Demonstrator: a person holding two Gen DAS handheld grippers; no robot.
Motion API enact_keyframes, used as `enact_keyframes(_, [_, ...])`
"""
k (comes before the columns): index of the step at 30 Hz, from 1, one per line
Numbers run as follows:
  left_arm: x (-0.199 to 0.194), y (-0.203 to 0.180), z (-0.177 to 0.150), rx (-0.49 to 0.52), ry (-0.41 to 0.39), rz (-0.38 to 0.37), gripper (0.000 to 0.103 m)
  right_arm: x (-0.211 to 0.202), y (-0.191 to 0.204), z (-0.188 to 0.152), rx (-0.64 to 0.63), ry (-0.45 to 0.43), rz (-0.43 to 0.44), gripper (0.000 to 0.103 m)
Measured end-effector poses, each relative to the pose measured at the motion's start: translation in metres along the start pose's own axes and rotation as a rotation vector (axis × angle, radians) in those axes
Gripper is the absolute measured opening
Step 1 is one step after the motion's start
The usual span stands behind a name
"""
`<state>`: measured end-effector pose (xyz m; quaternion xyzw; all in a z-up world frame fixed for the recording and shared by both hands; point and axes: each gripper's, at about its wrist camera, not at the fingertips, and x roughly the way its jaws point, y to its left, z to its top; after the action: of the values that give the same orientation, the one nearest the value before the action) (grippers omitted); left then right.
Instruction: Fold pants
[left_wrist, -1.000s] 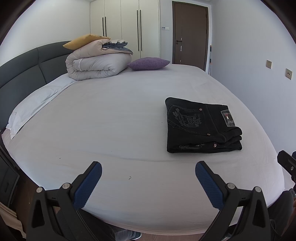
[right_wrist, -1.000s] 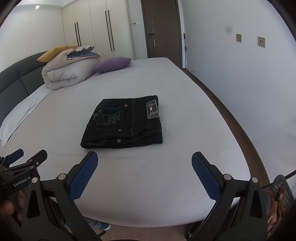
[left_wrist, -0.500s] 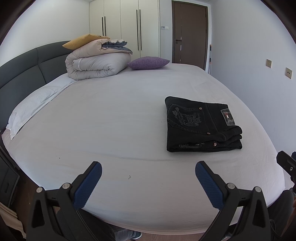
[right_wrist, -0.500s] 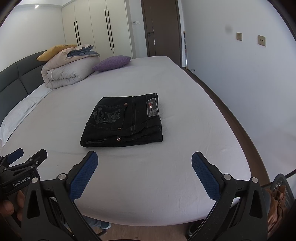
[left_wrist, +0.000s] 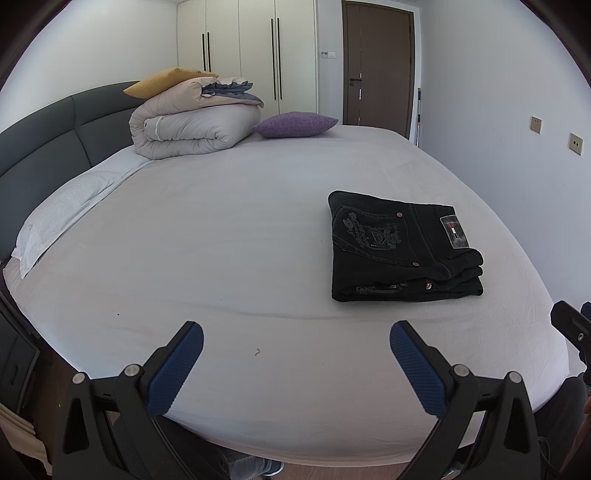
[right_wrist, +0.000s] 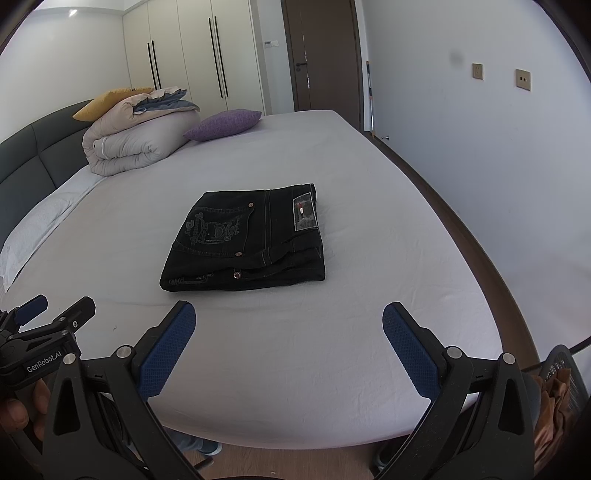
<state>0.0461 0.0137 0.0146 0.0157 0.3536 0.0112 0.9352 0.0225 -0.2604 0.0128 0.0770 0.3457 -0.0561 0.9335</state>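
Black jeans (left_wrist: 400, 249) lie folded into a compact rectangle on the white bed sheet (left_wrist: 221, 240), pocket embroidery and waist label up. They also show in the right wrist view (right_wrist: 247, 240). My left gripper (left_wrist: 295, 363) is open and empty, held above the near edge of the bed, left of the jeans. My right gripper (right_wrist: 288, 350) is open and empty, near the bed's edge just in front of the jeans. Neither touches the jeans.
A rolled duvet (left_wrist: 195, 129) with a yellow cushion, and a purple pillow (left_wrist: 295, 124), sit at the far end by the dark headboard (left_wrist: 44, 147). A white pillow (left_wrist: 59, 218) lies at the left. A wall (right_wrist: 480, 147) runs along the right; floor lies below the bed's edge.
Both grippers drew back slightly from the bed; the jeans have not moved and both grippers stay open.
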Motion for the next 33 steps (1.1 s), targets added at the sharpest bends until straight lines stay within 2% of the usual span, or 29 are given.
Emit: enact_keyframes(33, [0.0008, -0.0009, -0.0015, 0.003, 0.006, -0.002, 0.103, 0.0050, -0.0041, -0.0074, -0.003, 0.008, 0.004, 0.103])
